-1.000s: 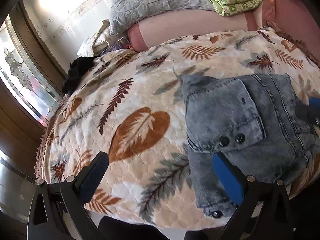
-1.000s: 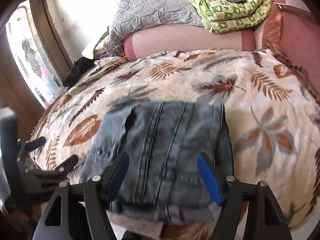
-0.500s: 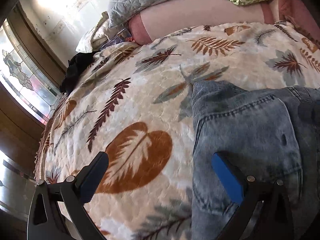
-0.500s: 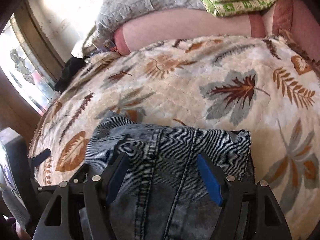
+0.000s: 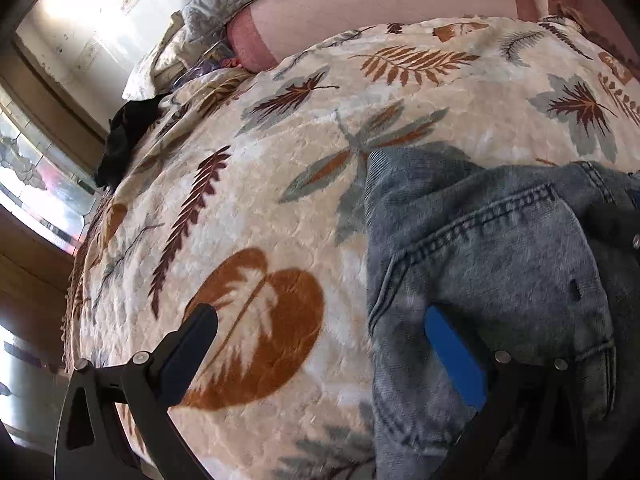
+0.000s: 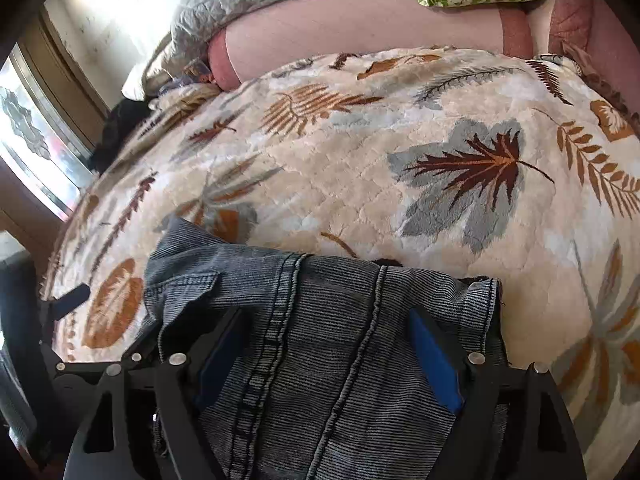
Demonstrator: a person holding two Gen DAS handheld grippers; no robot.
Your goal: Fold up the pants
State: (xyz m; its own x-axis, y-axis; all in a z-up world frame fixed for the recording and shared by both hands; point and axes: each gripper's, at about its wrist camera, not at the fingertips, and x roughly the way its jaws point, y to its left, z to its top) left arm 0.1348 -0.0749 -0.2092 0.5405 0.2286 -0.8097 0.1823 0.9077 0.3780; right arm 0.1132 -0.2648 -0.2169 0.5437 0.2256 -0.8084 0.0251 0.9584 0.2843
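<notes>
left wrist view
- pants: folded denim pants lie flat on the bed, lower right of this view, on the leaf-print quilt
- my left gripper: jaws wide apart, nothing held
- left finger: over bare quilt, on the big orange leaf print, clear of the denim
- right finger: over the left edge of the pants; cannot tell if the pad touches the cloth
- relation: the near left edge of the denim runs up the view between my two fingers, so most of the pants lie to the right of these jaws

right wrist view
- pants: same denim, filling the bottom centre; seams run from near me toward the far edge, so that looks like the long axis here
- my right gripper: jaws have just been opening, now wide, and grip nothing
- cloth between jaws: the denim lies under and between both fingers, but the pads do not pinch it
- far edge: the fold's top edge sits just beyond my fingertips, quilt past it
- left gripper, seen at far left: just beside the denim's left edge

judgement
- nearer hand: right is centred on the pants, left only straddles the side edge
- next move: likely turns on the right jaws, which sit square over the cloth
</notes>
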